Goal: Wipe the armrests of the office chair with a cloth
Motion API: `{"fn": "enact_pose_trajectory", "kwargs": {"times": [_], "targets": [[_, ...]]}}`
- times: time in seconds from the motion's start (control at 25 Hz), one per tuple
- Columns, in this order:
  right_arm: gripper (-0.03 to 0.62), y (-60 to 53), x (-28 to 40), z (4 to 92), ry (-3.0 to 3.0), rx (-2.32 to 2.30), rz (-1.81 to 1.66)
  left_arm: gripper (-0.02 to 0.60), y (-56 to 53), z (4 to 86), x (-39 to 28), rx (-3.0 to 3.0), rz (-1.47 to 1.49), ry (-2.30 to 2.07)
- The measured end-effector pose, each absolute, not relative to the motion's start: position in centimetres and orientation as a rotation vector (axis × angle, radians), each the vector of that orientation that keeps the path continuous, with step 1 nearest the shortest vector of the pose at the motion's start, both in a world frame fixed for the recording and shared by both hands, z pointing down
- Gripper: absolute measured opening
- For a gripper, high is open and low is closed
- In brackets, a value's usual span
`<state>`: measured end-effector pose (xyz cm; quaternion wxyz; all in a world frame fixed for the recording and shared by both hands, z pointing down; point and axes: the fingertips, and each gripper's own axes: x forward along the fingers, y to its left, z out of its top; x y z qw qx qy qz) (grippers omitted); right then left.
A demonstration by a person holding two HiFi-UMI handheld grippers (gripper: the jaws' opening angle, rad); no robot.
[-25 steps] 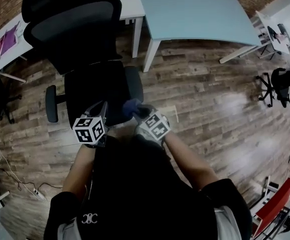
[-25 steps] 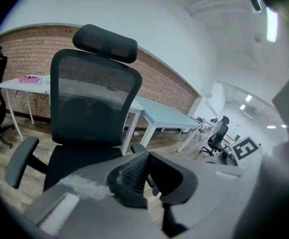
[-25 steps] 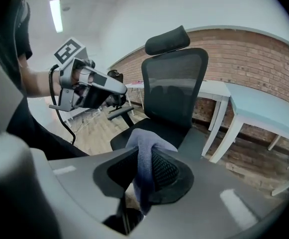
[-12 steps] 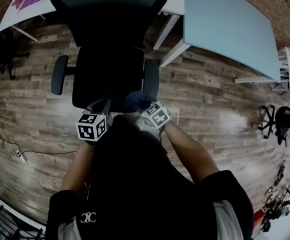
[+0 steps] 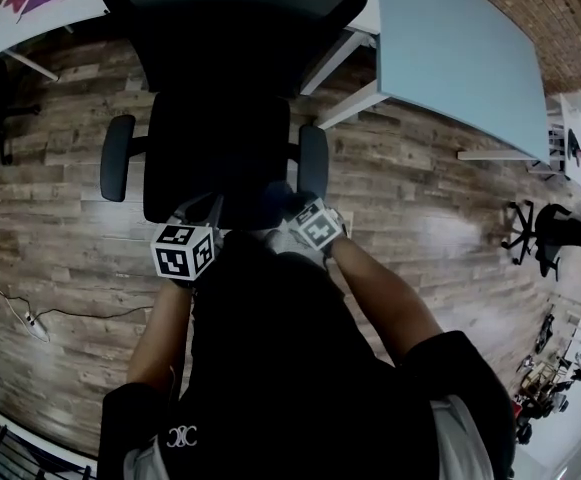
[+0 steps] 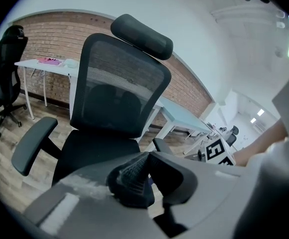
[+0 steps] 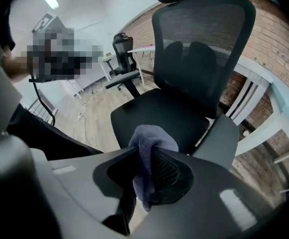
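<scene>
Pinching cloth [image 7: 151, 136] at bunched fold, right gripper [image 7: 145, 156] clamped tight. Cloth soft, limp, light; should drape over pad. Left gripper [image 6: 143, 163] closed, empty. Chair [image 5: 210, 148] at 12 o'clock; right armrest [image 5: 313, 161] just ahead, left armrest [image 5: 116, 158] at 10 o'clock.

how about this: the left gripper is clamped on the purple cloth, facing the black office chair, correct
Wrong gripper. The right gripper view shows the right gripper clamped on the purple cloth, facing the black office chair; the left gripper view shows the left gripper shut on nothing.
</scene>
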<state>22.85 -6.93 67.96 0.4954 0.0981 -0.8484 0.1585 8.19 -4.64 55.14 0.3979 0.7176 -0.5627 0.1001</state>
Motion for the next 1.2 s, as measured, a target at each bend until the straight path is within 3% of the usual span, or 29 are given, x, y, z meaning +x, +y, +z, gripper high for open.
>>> {"fn": "enact_pose_trajectory", "kwargs": {"times": [0.48,1.2], "targets": [[0.069,-15.6,25.6,69.5,-1.920,0.292,0.165,0.005,-4.5,55.8,7.6,1.771,0.257,-1.408],[0.069,-31.0,21.6,69.7,-2.033,0.357,0.058,0.005,-4.0,55.2,10.8,1.580,0.264,-1.574]]}}
